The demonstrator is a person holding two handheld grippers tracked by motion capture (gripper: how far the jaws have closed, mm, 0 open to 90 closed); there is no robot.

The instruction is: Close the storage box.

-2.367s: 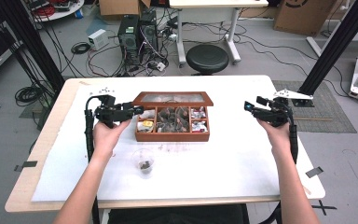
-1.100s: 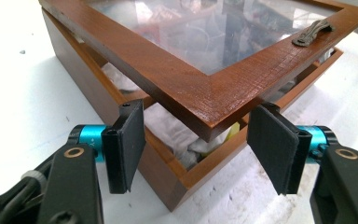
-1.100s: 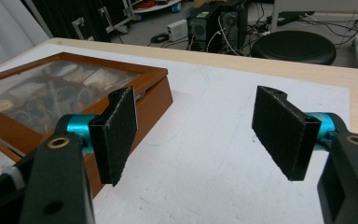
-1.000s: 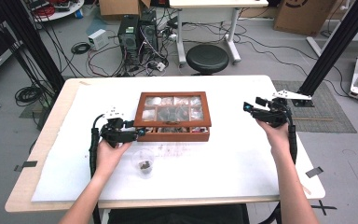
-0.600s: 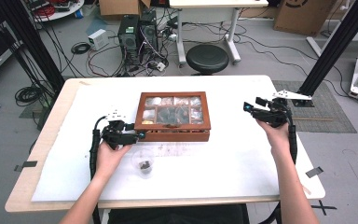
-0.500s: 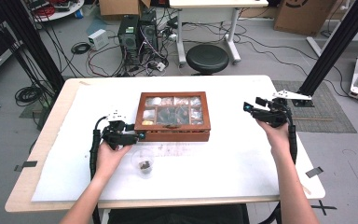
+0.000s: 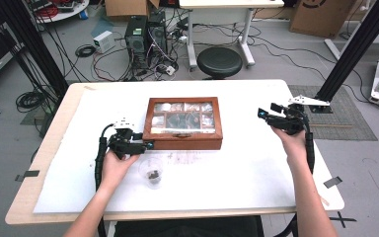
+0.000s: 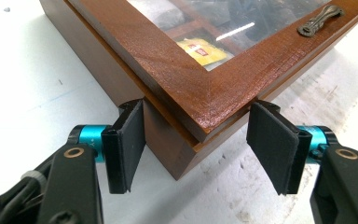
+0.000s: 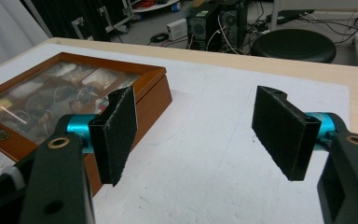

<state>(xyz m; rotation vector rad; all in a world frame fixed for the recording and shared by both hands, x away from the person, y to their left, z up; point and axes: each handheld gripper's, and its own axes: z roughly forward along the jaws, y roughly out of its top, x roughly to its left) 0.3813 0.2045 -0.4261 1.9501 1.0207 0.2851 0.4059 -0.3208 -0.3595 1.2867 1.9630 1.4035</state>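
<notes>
A wooden box [image 7: 182, 143] with a glass lid lies shut in the middle of the table, with small packets inside under the glass. My left gripper [image 7: 145, 145] is at the box's front left corner. In the left gripper view the box's corner [image 8: 186, 79] sits between the open jaws of my left gripper [image 8: 198, 144]; the left pad [image 8: 131, 140] is close beside the wood and the right pad [image 8: 270, 144] stands apart from it. My right gripper [image 7: 262, 113] hovers to the right of the box, open and empty. In the right gripper view my right gripper [image 9: 200, 135] points past the box's end [image 9: 154, 98].
A small clear cup [image 7: 152, 174] with dark bits in it stands on the white sheet [image 7: 237, 173] just in front of the left hand. Behind the table are a black stool [image 7: 220, 61] and computer cases [image 7: 143, 37]. A black post [image 7: 355, 44] rises at the back right.
The box's lid, open in the earliest frame, is now down. My left gripper moved from the lid's left side down to the front left corner. The right gripper has not moved.
</notes>
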